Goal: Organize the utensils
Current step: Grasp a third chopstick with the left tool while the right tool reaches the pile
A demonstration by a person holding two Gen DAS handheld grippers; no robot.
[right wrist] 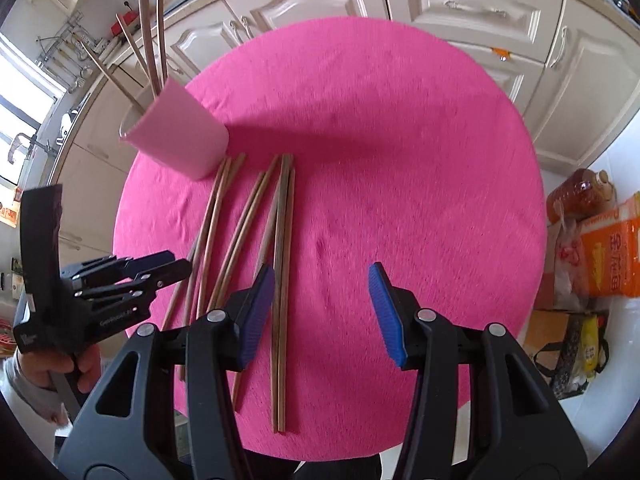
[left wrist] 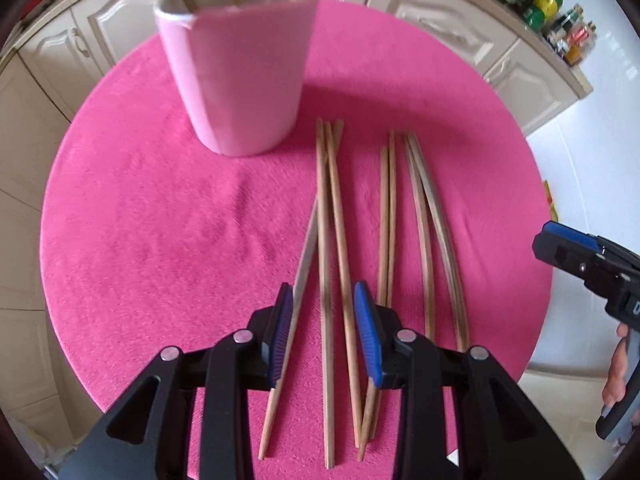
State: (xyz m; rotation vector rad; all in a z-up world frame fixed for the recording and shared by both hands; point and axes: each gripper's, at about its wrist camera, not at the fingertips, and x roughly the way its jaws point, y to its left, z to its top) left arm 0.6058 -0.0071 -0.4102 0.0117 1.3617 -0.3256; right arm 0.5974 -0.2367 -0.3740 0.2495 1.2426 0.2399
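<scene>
Evidently the sorting was partway done: several chopsticks already stood in the pink cup (left wrist: pixel 236 80) near the far left edge of the round pink table (left wrist: pixel 140 220), while the loose chopsticks (left wrist: pixel 326 260) lay in rough pairs on the cloth, running from just beside the cup's base toward the near edge. The left gripper (left wrist: pixel 326 336) hovered low over the leftmost cluster with its blue pads (left wrist: pixel 282 336) spread, three sticks passing between them, none of them visibly pinched (whether a pad brushed the outer stick I could not tell). The right gripper (right wrist: pixel 322 312) was also spread and empty, poised near the rightmost pair (right wrist: pixel 282 280), which lay just inside its left pad. By my reading, the step in hand was picking up the next chopstick for the cup. That move would call for closing on one stick or a neat pair, not the fanned cluster, since the sticks crossed near their near ends and could scissor or roll on the cloth. The upright chopsticks leaned outward from the cup and might obstruct the drop. Cream cabinets (right wrist: pixel 460 4) ringed the table, with bottles (left wrist: pixel 560 20) on the counter and an orange package (right wrist: pixel 608 256) to the right, all well apart from the work.
</scene>
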